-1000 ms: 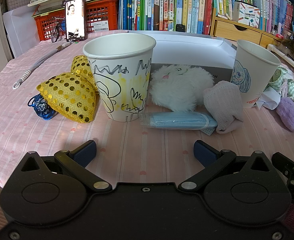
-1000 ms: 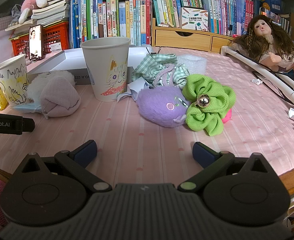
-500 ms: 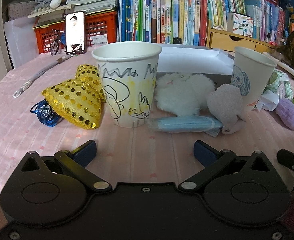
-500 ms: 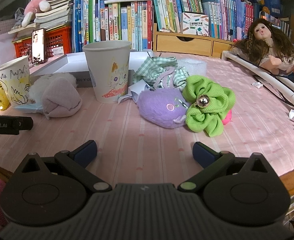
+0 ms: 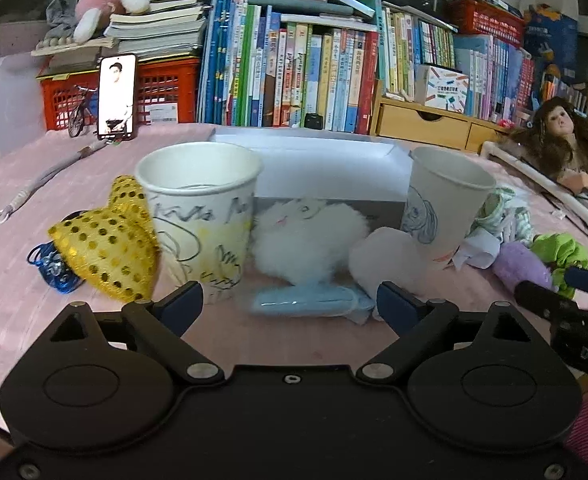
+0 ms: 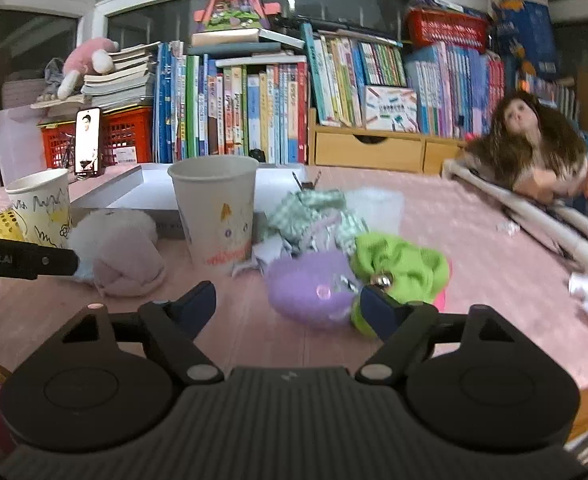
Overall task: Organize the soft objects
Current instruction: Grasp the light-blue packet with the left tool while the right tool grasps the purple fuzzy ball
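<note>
blue mask [image 5: 306, 305] left view, doll [image 6: 542, 152] right

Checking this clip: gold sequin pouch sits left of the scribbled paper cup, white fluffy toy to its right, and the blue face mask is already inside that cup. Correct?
Not quite. The blue face mask lies flat on the pink tablecloth in front of the white fluffy toy, not in the scribbled paper cup. The left wrist view shows it.

Behind the pink tablecloth [image 5: 9, 280] stand rows of books [image 5: 294, 76] – a red crate [image 5: 161, 88] with a phone [image 5: 117, 96] propped against it, a long-haired doll [image 6: 534, 148] lying right
</note>
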Demonstrator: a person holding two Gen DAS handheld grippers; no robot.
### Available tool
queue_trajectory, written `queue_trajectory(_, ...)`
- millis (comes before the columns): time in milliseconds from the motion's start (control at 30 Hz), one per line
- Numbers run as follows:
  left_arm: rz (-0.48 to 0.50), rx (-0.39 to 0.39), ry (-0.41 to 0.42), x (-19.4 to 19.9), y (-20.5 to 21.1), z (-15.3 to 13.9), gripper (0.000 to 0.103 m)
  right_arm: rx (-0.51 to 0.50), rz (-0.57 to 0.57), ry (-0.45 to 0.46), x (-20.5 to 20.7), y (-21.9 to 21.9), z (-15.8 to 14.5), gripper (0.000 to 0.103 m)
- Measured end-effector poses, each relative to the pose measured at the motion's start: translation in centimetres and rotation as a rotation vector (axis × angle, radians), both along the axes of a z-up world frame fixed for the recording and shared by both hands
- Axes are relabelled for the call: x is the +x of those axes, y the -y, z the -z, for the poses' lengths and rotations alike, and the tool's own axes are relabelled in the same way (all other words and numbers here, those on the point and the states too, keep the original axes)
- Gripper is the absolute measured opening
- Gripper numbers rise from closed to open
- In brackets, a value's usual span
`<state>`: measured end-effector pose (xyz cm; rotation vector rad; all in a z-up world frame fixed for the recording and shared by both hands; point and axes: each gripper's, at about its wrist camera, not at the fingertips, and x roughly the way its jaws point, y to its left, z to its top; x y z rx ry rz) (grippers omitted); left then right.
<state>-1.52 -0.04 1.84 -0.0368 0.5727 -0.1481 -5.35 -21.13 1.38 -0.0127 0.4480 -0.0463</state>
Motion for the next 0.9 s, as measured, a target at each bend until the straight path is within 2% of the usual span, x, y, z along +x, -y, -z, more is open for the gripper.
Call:
queue_trajectory(100,-0.001,0.037,-0.004,0.4,0.9,0.6,0.09,-0.048,0.008,-0.019,1.1,-0.3,0.3,0.081)
queue_trajectory(333,-0.001,0.098,-0.004,0.9,1.9,1.8,0.09,-0.209,0.003,-0.063,3.3,-1.1,1.5,0.081)
queue_trajectory(500,0.009,0.08,-0.027,1.5,1.9,2.6,0.089,-0.193,-0.012,-0.096,4.6,-0.4,2.2,0.081)
queue_trajectory(533,0.01,0.07,-0.038,1.7,1.9,2.8,0.088,-0.185,-0.013,-0.096,4.7,-0.3,2.2,0.078)
queue_trajectory(600,0.01,0.067,-0.035,1.9,2.0,2.9,0.085,-0.177,-0.002,-0.092,4.7,-0.1,2.2,0.064)
queue_trajectory(667,0.015,0.083,-0.028,1.8,2.2,2.9,0.083,-0.173,-0.001,-0.088,4.7,0.0,2.2,0.061)
queue_trajectory(733,0.016,0.086,-0.021,1.6,2.3,2.8,0.072,-0.165,-0.003,-0.084,4.4,0.2,2.1,0.06)
queue_trajectory(767,0.012,0.09,-0.019,1.5,2.3,2.7,0.06,-0.161,-0.006,-0.081,4.3,0.2,2.1,0.06)
queue_trajectory(800,0.014,0.088,-0.021,1.5,2.1,2.7,0.053,-0.154,-0.011,-0.077,4.1,0.3,2.0,0.059)
queue_trajectory(900,0.019,0.071,-0.03,1.1,1.7,2.4,0.047,-0.14,-0.029,-0.059,3.5,0.2,1.6,0.059)
